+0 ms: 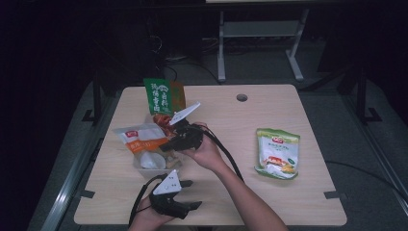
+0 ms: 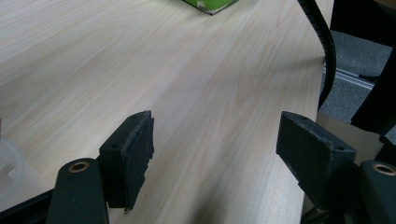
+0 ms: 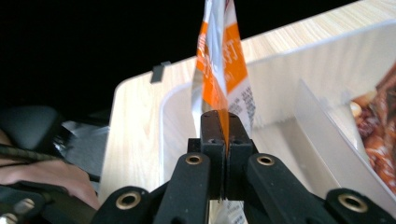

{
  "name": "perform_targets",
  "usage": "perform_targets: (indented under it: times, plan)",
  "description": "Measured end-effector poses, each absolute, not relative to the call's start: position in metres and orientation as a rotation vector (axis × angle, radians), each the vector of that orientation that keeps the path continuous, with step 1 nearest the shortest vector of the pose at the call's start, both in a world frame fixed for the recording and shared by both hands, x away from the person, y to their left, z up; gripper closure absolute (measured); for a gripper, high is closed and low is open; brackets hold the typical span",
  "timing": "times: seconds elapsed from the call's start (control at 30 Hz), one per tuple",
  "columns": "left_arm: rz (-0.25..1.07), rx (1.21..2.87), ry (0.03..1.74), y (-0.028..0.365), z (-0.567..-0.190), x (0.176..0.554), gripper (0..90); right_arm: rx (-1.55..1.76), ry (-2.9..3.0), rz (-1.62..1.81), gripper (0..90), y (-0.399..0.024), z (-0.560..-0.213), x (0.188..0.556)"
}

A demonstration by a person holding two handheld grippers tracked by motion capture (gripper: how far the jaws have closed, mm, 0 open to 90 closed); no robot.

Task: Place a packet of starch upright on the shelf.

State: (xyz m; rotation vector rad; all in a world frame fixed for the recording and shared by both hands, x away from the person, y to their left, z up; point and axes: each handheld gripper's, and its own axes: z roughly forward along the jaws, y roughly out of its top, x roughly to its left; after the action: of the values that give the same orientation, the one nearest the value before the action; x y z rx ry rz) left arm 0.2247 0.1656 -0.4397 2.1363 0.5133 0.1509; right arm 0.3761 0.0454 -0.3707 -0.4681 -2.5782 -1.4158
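Packets: four; one orange packet (image 3: 223, 70) in right claw (image 3: 223, 140).

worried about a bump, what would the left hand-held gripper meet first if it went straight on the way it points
Probably the bare table; the left hand-held gripper, jaws open, looks along it. Beyond lies a green packet, though depth is unclear.

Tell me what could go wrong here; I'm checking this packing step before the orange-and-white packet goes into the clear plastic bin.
The right gripper pinches only a thin edge of the orange-and-white foil packet, so it might slip. The packet could catch on the clear plastic bin wall or its divider. The open left gripper isn't steadying the bin.
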Motion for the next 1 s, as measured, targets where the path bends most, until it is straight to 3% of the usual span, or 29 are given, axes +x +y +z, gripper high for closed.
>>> perform_targets:
  times: [0.33, 0.37, 0.43, 0.47, 0.5, 0.57, 1.0]
  plan:
    - [0.150, 2.143, 0.495, 0.163, -0.440, 0.223, 27.2, -0.504, -2.581, -1.391, 88.9, 0.041, -0.380, 0.373]
    - [0.152, 2.143, 0.491, 0.163, -0.440, 0.223, 27.3, -0.489, -2.606, -1.371, 79.7, 0.041, -0.380, 0.373]
    - [0.154, 2.147, 0.480, 0.162, -0.440, 0.222, 27.3, -0.482, -2.645, -1.336, 78.3, 0.043, -0.381, 0.371]
    - [0.156, 2.146, 0.481, 0.162, -0.439, 0.222, 27.3, -0.473, -2.651, -1.319, 78.7, 0.044, -0.381, 0.371]
    - [0.156, 2.146, 0.477, 0.162, -0.439, 0.222, 27.2, -0.454, -2.666, -1.302, 86.7, 0.044, -0.382, 0.371]
    - [0.155, 2.147, 0.473, 0.161, -0.439, 0.222, 27.3, -0.458, -2.678, -1.275, 88.8, 0.046, -0.383, 0.370]
    - [0.141, 2.150, 0.476, 0.159, -0.439, 0.219, 27.3, -0.466, -2.723, -1.190, 89.9, 0.042, -0.400, 0.371]
